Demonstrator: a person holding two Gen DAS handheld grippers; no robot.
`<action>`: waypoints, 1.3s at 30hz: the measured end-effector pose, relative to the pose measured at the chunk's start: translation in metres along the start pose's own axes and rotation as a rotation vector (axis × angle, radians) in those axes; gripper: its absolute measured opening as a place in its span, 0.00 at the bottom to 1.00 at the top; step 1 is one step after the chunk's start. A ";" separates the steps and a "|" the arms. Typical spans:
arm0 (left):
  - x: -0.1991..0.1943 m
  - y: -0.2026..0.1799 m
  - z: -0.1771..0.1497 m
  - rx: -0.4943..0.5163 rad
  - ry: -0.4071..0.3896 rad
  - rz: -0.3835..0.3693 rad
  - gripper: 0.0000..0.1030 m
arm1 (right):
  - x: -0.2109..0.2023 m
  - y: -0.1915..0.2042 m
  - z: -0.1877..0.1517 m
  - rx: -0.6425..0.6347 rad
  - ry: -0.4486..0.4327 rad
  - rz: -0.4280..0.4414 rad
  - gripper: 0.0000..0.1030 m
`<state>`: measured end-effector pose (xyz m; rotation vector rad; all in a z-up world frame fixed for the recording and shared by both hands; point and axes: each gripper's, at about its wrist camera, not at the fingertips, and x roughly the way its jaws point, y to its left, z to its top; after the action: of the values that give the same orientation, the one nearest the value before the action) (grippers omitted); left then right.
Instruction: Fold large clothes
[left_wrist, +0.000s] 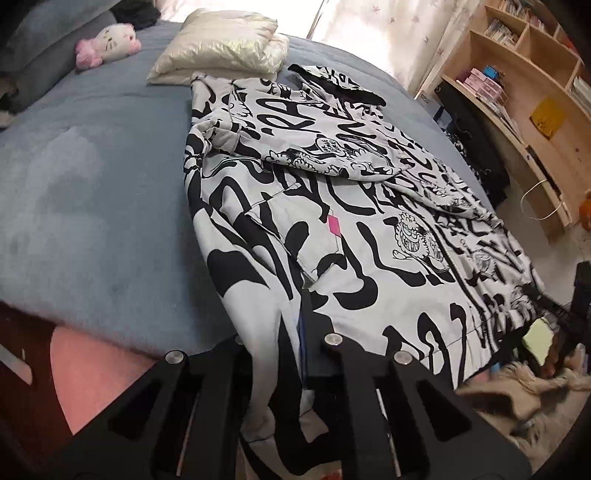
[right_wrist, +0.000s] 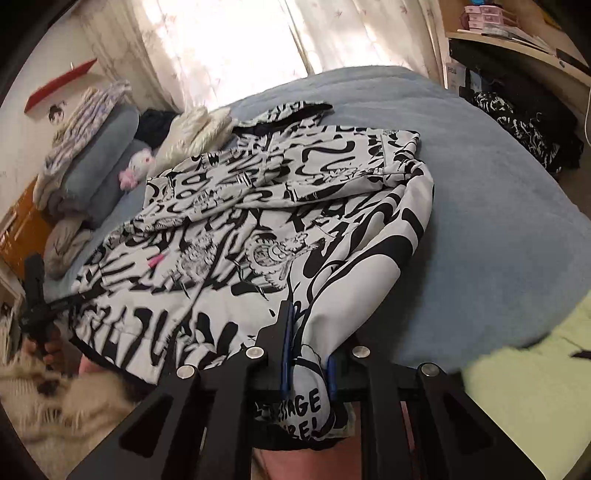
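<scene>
A large black-and-white printed jacket (left_wrist: 369, 229) lies spread on a blue bed (left_wrist: 92, 184), its sleeves folded across the chest and a pink tag (left_wrist: 335, 225) near the pocket. My left gripper (left_wrist: 284, 332) is shut on the jacket's near hem corner, and the cloth hangs down between its fingers. In the right wrist view the jacket (right_wrist: 258, 229) rises in a fold toward my right gripper (right_wrist: 308, 339). That gripper is shut on the other hem corner, with a bunch of printed cloth pinched between its blue pads. Both corners are lifted off the bed.
A cream pillow (left_wrist: 221, 44) and a pink-and-white plush toy (left_wrist: 110, 40) lie at the head of the bed. Wooden shelving (left_wrist: 517, 92) stands along the right side. Dark clothes (right_wrist: 524, 129) are piled by the desk. A furry beige rug (left_wrist: 535, 387) covers the floor.
</scene>
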<state>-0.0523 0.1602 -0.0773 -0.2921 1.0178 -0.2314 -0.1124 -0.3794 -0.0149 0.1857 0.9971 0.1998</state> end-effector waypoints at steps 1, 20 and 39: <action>-0.003 0.003 0.001 -0.018 0.001 -0.016 0.06 | 0.000 0.000 0.000 0.004 0.007 -0.003 0.13; 0.012 0.017 0.136 -0.259 -0.131 -0.270 0.06 | 0.039 -0.028 0.176 0.276 -0.179 0.168 0.13; 0.190 0.075 0.332 -0.390 -0.128 -0.145 0.52 | 0.249 -0.103 0.387 0.429 -0.115 0.002 0.67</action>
<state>0.3339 0.2123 -0.0918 -0.7277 0.9111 -0.1408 0.3545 -0.4405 -0.0376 0.5834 0.9151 -0.0269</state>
